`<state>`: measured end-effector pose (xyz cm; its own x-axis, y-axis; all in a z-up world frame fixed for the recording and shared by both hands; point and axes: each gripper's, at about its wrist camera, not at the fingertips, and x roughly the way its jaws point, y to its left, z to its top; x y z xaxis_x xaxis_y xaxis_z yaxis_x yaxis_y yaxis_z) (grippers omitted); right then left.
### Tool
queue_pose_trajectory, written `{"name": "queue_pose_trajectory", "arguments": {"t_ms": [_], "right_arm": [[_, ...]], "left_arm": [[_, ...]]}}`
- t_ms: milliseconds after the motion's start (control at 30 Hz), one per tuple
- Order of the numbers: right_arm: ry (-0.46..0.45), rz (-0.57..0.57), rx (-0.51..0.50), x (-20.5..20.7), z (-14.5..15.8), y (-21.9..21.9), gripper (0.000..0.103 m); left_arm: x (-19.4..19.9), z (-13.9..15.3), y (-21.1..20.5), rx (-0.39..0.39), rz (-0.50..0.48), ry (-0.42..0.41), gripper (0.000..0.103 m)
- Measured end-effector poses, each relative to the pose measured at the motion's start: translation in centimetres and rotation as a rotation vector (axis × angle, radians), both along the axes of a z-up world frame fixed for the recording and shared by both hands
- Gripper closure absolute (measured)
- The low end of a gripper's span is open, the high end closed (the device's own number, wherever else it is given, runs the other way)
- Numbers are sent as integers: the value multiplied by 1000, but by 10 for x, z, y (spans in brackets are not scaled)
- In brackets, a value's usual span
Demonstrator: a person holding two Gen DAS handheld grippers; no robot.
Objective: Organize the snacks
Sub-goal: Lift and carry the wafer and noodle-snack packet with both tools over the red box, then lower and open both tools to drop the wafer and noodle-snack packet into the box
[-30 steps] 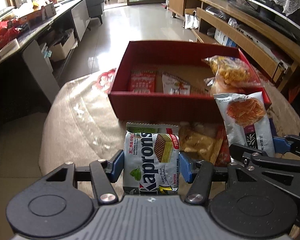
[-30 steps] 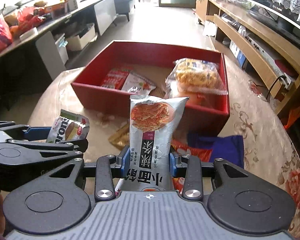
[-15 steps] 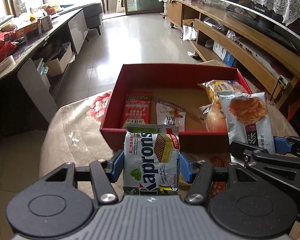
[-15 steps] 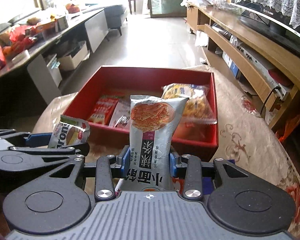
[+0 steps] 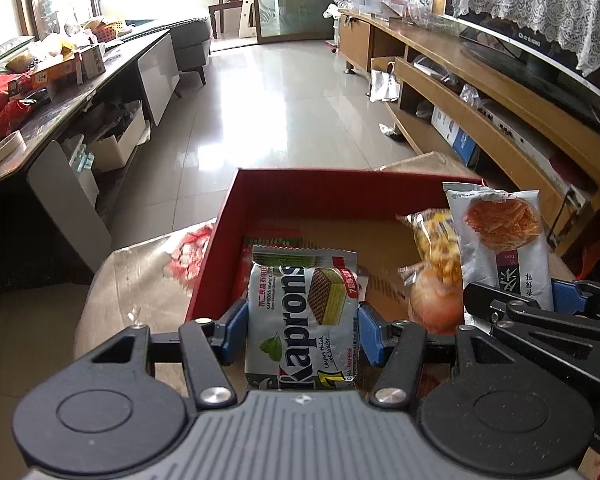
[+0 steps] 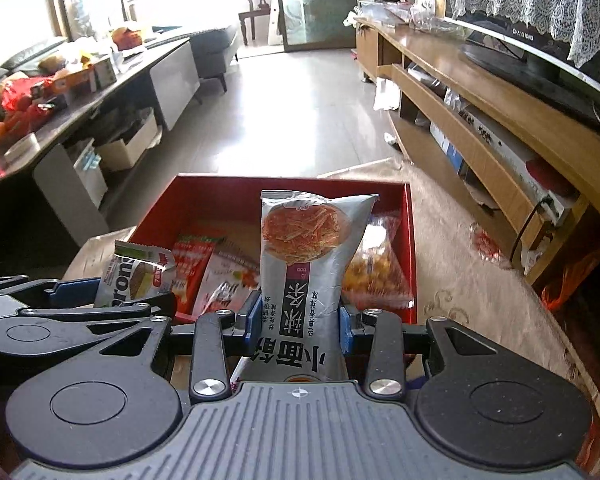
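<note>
Both tongs are loaded: the left tongs point(image 5: 302, 326) are pinched on a wafer pack point(image 5: 302, 322), and the right tongs point(image 6: 298, 320) are pinched on a noodle bag point(image 6: 304, 268), each packet held upright between blue pads.

A red box point(image 6: 407, 240) on the tabletop point(image 6: 460, 280) serves as the landmark. Both packets are held at its near wall, the wafer pack toward its left half and the noodle bag toward its right half. Inside the box, a red packet point(image 6: 190, 264) and a white packet point(image 6: 224, 280) are lying flat on the left, and a yellow snack bag point(image 5: 436, 240) is resting against the right side.

The step in hand is judged to be the carry of two snacks to the box. Next, each packet would need to be brought over the near wall, lowered onto a bare part of the cardboard floor, and released; care is called for so that the noodle bag is not dropped onto the yellow snack bag.

Compared with a second ago, the box is seen lower and nearer in both views, its near wall now hidden behind the tongs, and more of the room is shown. Both grips are unchanged.
</note>
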<state>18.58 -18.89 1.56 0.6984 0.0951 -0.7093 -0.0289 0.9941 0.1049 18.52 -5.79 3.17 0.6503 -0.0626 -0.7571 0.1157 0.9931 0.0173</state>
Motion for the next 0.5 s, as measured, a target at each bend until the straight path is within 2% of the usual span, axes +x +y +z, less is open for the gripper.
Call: {"name": "queue_pose_trajectory", "arguments": {"t_ms": [267,500], "right_arm": [[-9,0,30,25,-1,-4,57],[4,13,35,51,-10,-2,57]], "left_arm": [[28,0,-1,-4,24,-17,47],[54,-12,-1,0,52,2,47]]}}
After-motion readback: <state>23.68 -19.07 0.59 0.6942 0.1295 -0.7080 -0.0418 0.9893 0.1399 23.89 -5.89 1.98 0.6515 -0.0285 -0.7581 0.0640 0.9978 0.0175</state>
